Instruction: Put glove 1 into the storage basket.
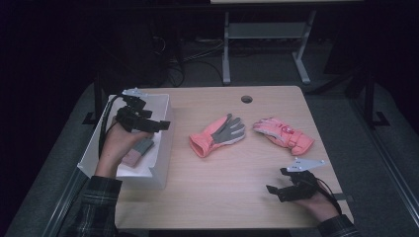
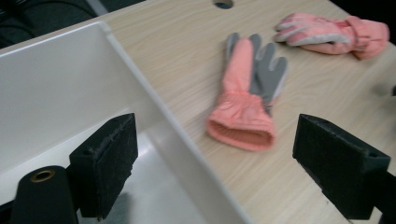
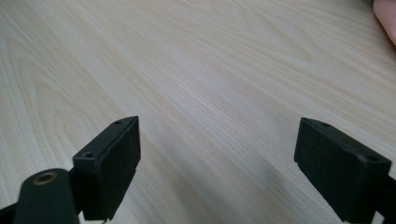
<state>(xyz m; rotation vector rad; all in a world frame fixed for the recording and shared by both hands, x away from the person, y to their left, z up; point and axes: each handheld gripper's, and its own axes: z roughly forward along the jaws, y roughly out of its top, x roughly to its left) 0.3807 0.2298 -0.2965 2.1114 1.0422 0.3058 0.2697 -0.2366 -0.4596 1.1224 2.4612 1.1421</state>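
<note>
The left gripper [image 1: 157, 124] hangs over the white bin [image 1: 163, 106] at the counter's [image 1: 222, 197] left edge, its fingers [image 2: 105, 163] wide open and holding nothing. The right gripper [image 1: 274, 186] sits low near the front right, fingers [image 3: 108, 165] wide open and empty too. Two pink gloves lie in the middle: one [image 1: 217, 134] palm up near the bin, the other [image 1: 284, 134] just to its right.

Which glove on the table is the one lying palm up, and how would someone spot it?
Start at the white bin on the table's left edge. The first glove to its right is the palm-up glove, lying flat mid-table. Its grey palm and fingers face up, while the other glove farther right shows mostly pink.
</note>
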